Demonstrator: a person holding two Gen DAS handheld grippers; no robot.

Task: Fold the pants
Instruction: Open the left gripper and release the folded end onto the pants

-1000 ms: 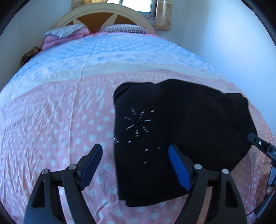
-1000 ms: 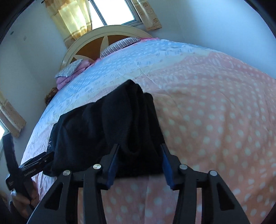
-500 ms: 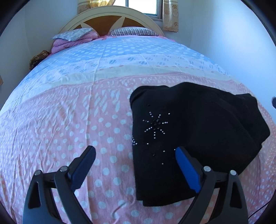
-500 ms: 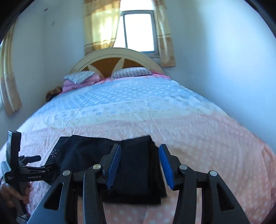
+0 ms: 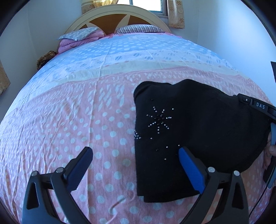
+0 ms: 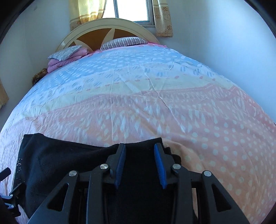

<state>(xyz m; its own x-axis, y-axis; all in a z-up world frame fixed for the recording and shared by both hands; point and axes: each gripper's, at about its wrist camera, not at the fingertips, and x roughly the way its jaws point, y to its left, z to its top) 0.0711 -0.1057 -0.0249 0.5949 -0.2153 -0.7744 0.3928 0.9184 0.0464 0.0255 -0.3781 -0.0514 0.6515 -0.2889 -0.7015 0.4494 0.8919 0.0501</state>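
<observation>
- Two hand-held grippers frame the scene, one per wrist view. The left hand-held gripper (image 5: 133, 165) has its blue-padded fingers (image 5: 191, 170) spread wide, pinching nothing; the finger at 4 o'clock sits over the pants' near part, while the one at 8 o'clock hangs over bare bedspread.
- The right hand-held gripper (image 6: 140, 165) has its fingers spread moderately, parted with black cloth showing between and beneath them; I cannot tell whether the pads touch the fabric.
- Folded black pants (image 5: 198, 134) lie on the bed, filling the 3 to 5 o'clock part of the left wrist view. A starburst of small shiny studs (image 5: 159, 120) marks the upper surface near the pants' left edge.
- In the right wrist view the pants (image 6: 60, 163) spread from 6 to 9 o'clock, their far edge running level across the bedspread.
- At the 3 o'clock rim of the left view part of the other gripper's black body (image 5: 257, 105) shows, lettered "DAS", just beside the pants' right edge.
- Beyond the pants the bedspread (image 5: 77, 110) is pink with white dots, then a cream band, then pale blue toward 12 o'clock.
- Farthest, at 12 o'clock, lie a striped pillow (image 6: 123, 42), a floral pillow on folded pink bedding (image 6: 66, 52), the arched headboard (image 6: 110, 25), and a curtained window (image 6: 132, 10).
</observation>
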